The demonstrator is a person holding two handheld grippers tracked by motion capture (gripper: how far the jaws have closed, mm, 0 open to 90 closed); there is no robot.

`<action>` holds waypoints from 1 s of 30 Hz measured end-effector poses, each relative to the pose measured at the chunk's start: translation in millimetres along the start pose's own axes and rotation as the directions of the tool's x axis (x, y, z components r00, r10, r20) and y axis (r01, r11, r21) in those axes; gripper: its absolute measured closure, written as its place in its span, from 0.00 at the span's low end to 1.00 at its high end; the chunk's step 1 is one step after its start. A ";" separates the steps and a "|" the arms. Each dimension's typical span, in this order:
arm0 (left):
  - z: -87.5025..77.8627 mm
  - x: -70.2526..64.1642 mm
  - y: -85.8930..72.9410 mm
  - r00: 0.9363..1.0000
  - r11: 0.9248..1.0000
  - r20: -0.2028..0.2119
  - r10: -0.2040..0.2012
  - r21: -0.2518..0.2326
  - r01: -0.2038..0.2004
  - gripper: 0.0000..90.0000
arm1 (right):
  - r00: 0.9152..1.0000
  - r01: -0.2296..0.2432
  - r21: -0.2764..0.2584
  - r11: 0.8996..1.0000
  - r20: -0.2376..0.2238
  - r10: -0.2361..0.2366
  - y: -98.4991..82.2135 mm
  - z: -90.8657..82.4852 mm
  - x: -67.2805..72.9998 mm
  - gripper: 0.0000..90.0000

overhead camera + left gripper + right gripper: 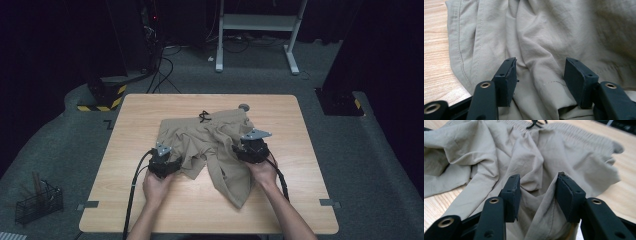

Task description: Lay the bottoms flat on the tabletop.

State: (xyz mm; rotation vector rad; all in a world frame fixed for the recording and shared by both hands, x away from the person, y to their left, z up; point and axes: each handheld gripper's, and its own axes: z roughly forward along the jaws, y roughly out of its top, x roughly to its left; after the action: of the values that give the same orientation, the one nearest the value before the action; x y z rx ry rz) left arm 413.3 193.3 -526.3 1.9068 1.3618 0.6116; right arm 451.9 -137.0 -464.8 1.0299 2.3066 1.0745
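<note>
Both tools, left and right, rest open-jawed on crumpled shorts.

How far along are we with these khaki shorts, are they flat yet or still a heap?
Still early. Done: the khaki shorts lie on the wooden table, waistband and black drawstring at the far side. In hand: the left gripper and right gripper both stand open over rumpled cloth, with fabric between the jaws but not pinched. Left: the legs are creased and bunched, one trailing toward the near edge, so all the smoothing and any folding remain.
</note>
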 end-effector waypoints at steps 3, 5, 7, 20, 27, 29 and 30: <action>0.0 0.0 0.0 1.000 1.000 0.000 0.000 0.000 0.000 0.48 | 1.000 0.017 0.037 0.999 -0.005 -0.017 -2.4 9.5 0.9 0.64; 0.0 -0.2 0.0 1.000 1.000 -0.001 0.000 -0.001 0.000 0.48 | 1.000 0.018 0.068 0.998 -0.016 -0.017 -4.6 17.5 0.9 0.74; 0.0 -0.2 -0.1 1.000 1.000 -0.001 -0.001 -0.001 0.001 0.48 | 1.000 0.030 0.108 0.994 -0.013 -0.029 -7.4 24.0 1.3 0.87; -0.1 -0.4 -0.2 1.000 1.000 -0.004 -0.002 0.000 0.002 0.48 | 1.000 -0.011 0.141 0.990 0.024 0.008 -64.6 -25.4 -15.6 0.99; -0.3 -0.6 -0.3 1.000 1.000 -0.005 -0.002 0.000 0.002 0.48 | 0.995 -0.056 0.143 0.988 0.090 0.044 -95.5 -54.7 -21.1 0.99; -0.3 -0.7 -0.3 1.000 1.000 -0.006 -0.002 0.000 0.002 0.48 | 0.994 -0.083 0.139 0.987 0.085 0.072 -102.2 -56.6 -22.3 0.98; -0.3 -0.6 -0.3 1.000 1.000 -0.005 -0.002 0.000 0.002 0.48 | 0.994 -0.090 0.139 0.986 0.081 0.080 -103.6 -56.8 -21.9 0.95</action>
State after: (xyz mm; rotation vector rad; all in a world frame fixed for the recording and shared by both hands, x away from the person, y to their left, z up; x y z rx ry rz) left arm 412.7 192.9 -526.3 1.9045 1.3669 0.6163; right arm 384.5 -226.4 -508.8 1.2121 2.3247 0.8955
